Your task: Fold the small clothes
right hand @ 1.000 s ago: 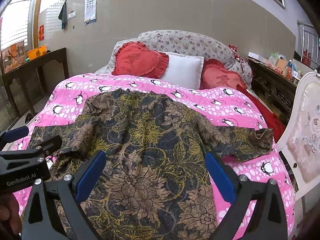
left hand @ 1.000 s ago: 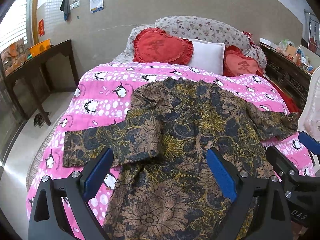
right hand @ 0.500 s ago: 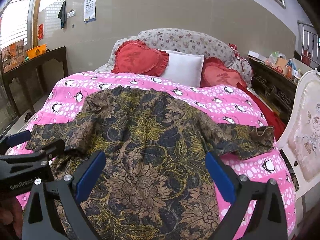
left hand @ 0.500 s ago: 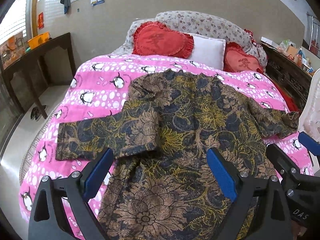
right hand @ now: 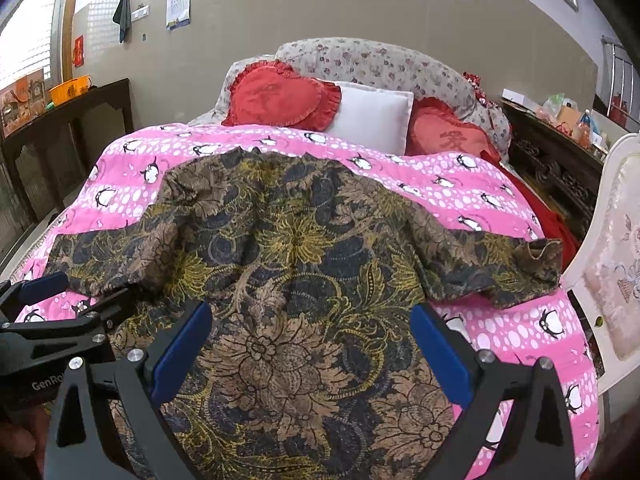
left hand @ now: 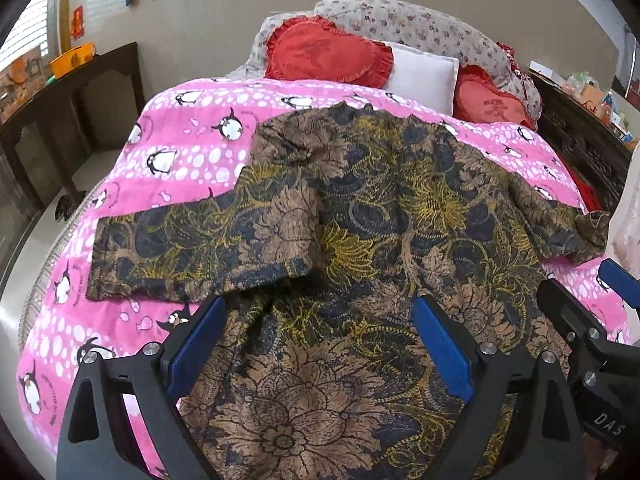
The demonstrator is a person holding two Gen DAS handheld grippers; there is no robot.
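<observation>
- Patterned shirt (left hand: 360, 216) spread flat, back upward, on the pink penguin quilt (left hand: 192, 148) of the bed; collar toward the pillows, hem toward the cameras; nothing folded yet, by the look of it
- Left gripper (left hand: 320, 344) spread wide, holding nothing, hovering over the lower body of the shirt; right gripper (right hand: 312, 344) likewise wide and empty, above the hem region
- Left sleeve (left hand: 192, 248) lying out flat and broad across the quilt; right sleeve (right hand: 500, 264) rumpled, its cuff curled up near the bed's edge beside the white chair (right hand: 612, 280)
- Risk: pinching quilt together with shirt, since the thin cloth lies directly on soft bedding; dragging the whole garment askew if only one layer is caught
- Risk: curled right cuff folding in crooked, leaving a lump; sleeve possibly sliding off the bed edge, though how close it lies is hard to judge through the fisheye
- Fabric thin, limp, lightly wrinkled; dense floral print in brown, gold and navy; quilt soft and puffy, likely yielding under pressure
- Blue pads (left hand: 196, 340) on black rigid fingers, flat and smooth
</observation>
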